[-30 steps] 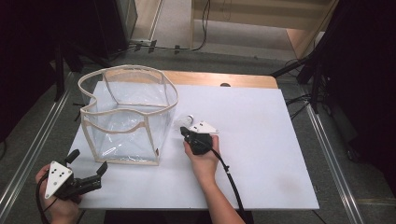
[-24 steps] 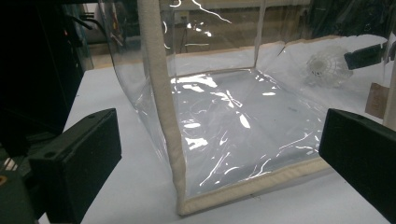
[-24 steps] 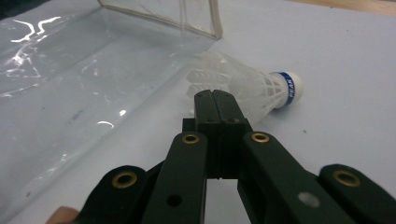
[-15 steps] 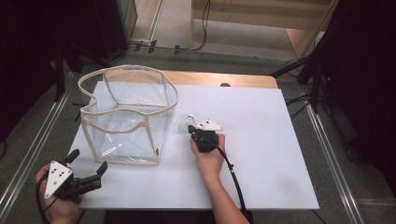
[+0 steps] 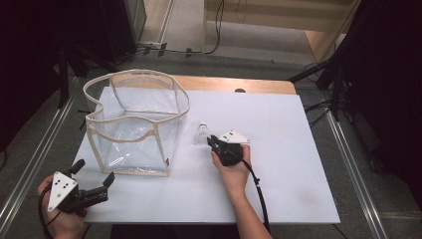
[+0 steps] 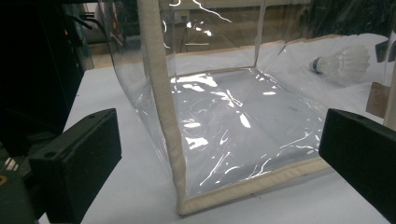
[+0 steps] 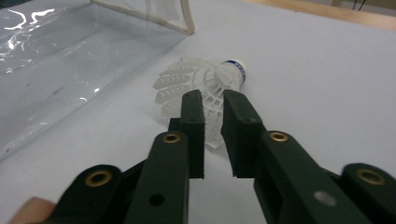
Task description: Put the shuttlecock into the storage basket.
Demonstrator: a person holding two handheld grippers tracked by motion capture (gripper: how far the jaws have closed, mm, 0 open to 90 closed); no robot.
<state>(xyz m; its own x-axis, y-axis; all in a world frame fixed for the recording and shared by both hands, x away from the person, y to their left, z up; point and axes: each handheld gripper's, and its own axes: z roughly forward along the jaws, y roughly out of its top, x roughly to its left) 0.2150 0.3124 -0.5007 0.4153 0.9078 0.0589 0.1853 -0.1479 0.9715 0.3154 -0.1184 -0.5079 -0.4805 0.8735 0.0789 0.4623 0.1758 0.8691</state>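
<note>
Right gripper [image 7: 212,100] fingers have just been opening to a narrow gap, nothing clamped. White plastic shuttlecock [image 7: 201,86] lies on the white worktop [image 7: 317,84] just beyond the tips, frame centre. Left gripper [image 6: 219,149] fingers wide open, facing the clear plastic bag [image 6: 224,107].

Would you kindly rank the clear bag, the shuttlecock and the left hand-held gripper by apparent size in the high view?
1. Clear bag, by far the largest.
2. Left hand-held gripper.
3. Shuttlecock, the smallest.
</note>
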